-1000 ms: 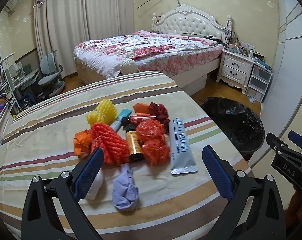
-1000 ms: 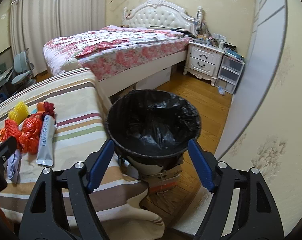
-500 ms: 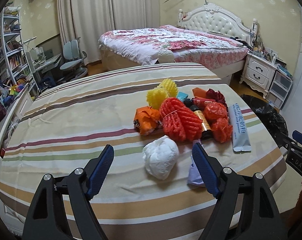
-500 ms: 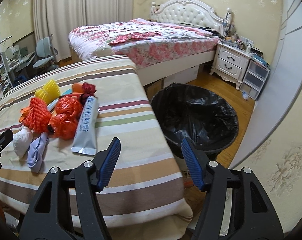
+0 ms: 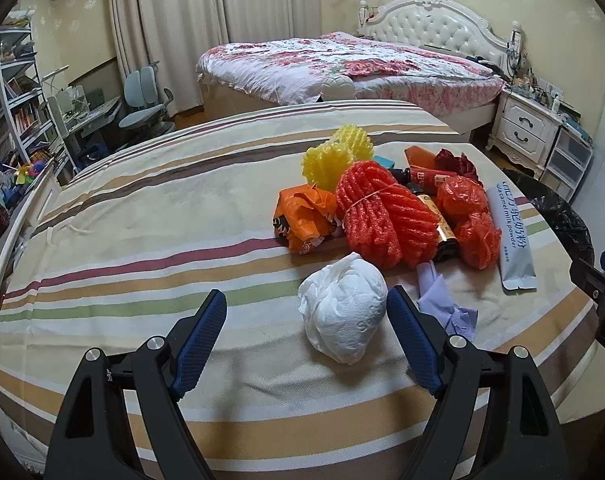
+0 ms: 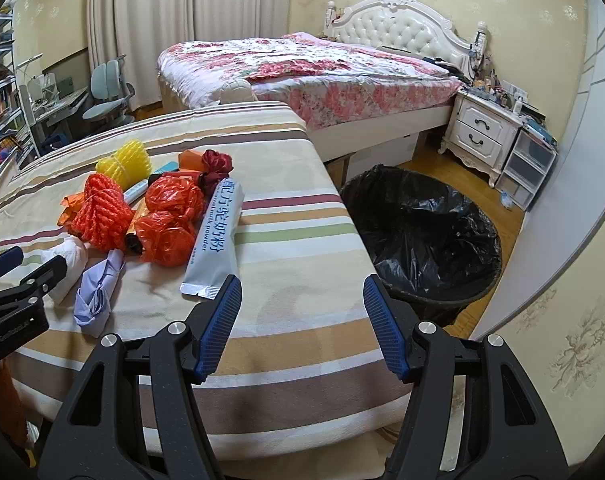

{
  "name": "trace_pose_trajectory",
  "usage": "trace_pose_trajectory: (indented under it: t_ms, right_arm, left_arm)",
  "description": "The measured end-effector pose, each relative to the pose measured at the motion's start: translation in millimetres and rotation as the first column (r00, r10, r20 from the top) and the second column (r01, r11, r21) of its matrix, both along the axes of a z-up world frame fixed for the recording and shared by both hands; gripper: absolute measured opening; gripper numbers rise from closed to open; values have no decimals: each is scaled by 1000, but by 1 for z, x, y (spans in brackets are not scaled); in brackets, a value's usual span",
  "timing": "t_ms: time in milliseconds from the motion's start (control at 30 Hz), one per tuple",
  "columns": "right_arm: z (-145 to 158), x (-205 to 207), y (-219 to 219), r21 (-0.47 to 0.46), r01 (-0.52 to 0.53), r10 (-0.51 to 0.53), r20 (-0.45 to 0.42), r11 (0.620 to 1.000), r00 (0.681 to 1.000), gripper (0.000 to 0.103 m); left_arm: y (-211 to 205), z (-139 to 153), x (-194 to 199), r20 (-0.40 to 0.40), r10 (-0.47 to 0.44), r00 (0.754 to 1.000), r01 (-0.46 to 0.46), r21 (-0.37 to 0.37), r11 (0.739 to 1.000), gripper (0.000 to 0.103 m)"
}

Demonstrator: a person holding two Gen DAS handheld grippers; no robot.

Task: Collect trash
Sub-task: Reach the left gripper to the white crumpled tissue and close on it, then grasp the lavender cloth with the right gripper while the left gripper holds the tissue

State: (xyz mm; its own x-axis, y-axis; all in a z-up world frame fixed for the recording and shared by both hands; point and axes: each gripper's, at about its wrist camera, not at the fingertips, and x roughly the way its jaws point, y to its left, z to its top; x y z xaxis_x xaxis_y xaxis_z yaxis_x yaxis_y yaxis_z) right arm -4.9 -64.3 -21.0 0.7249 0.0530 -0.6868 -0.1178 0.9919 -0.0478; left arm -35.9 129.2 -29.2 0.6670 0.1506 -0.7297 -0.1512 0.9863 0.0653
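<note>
place: home bedroom | cues: floral bed (image 5: 342, 64), white nightstand (image 6: 482, 132), curtains (image 5: 174, 20), bookshelf (image 5: 10, 92)

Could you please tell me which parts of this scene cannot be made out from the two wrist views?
- Amber bottle: both views, mostly buried under the red foam net and the red plastic bags.
- Trash bin bottom: right wrist view, lost in the black liner.
- Trash bin: left wrist view, cut off by the image edge.
- Nightstand clutter: too small.

The grey sachet (image 5: 512, 236) reads "camel milk powder".
</note>
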Motion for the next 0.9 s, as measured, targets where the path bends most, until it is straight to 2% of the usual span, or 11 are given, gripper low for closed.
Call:
trace_pose_trajectory:
  t_ms: [167,300,400,567,900]
  right_arm:
    - [-3,1,9,-7,-22,22,-8,1000,1000,62]
    - [-6,0,15,-13,-35,35,-13,999,999,62]
    - [-7,-1,18,-15,-41,41,-16,999,999,62]
    - [-7,-2,22,-17,-50,50,-18,999,999,62]
    - [-4,-6,35,-17,-82,82,-11,997,997,62]
  left_arm:
    - [0,-1,1,1,-15,1000,15,7,1000,79]
    - [-2,-2,1,2,-57,998,57,-30,998,65]
    - [-5,-4,2,-4,-67,998,67,-33,997,63]
    - [-7,-9,2,-30,-95,995,93,-63,994,45]
    - [9,0,-14,0,-63,998,62,-57,996,41]
